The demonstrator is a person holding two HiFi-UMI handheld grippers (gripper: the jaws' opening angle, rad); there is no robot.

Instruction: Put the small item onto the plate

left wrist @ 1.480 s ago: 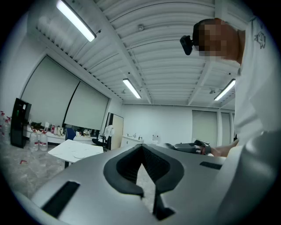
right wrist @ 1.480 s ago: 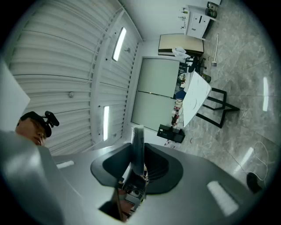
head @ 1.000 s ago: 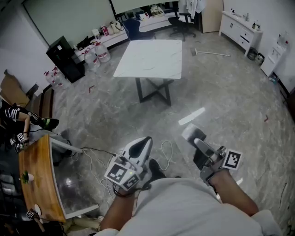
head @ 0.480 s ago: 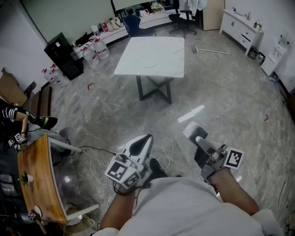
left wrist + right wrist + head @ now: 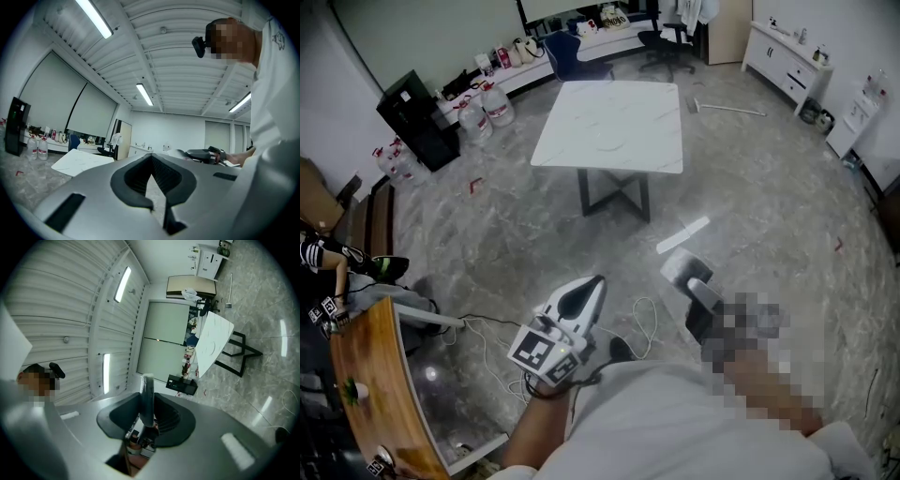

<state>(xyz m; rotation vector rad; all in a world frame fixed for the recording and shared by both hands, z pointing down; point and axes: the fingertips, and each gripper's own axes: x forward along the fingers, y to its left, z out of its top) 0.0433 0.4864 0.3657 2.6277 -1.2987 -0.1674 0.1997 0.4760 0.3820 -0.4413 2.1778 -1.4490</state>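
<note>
A person is seen from above, standing on a grey stone-patterned floor (image 5: 487, 234), with both forearms held out in front of the waist and a gripper carried in each hand. The left gripper (image 5: 596, 281) is held level, pointed away from the body toward a white counter (image 5: 609, 127) well ahead. Its jaws are brought together at the tips, with nothing between them. The right gripper (image 5: 697, 284) is held just beside it at the same reach, tilted slightly upward. Its jaws are closed on the small item (image 5: 148, 394), a thin, flat, pale piece that sticks out past the fingertips and is seen edge-on in the right gripper view. A wooden counter (image 5: 370, 375) is seen at the person's lower left, well apart from both grippers. A white cable (image 5: 647, 314) lies looped on the floor below the hands.
</note>
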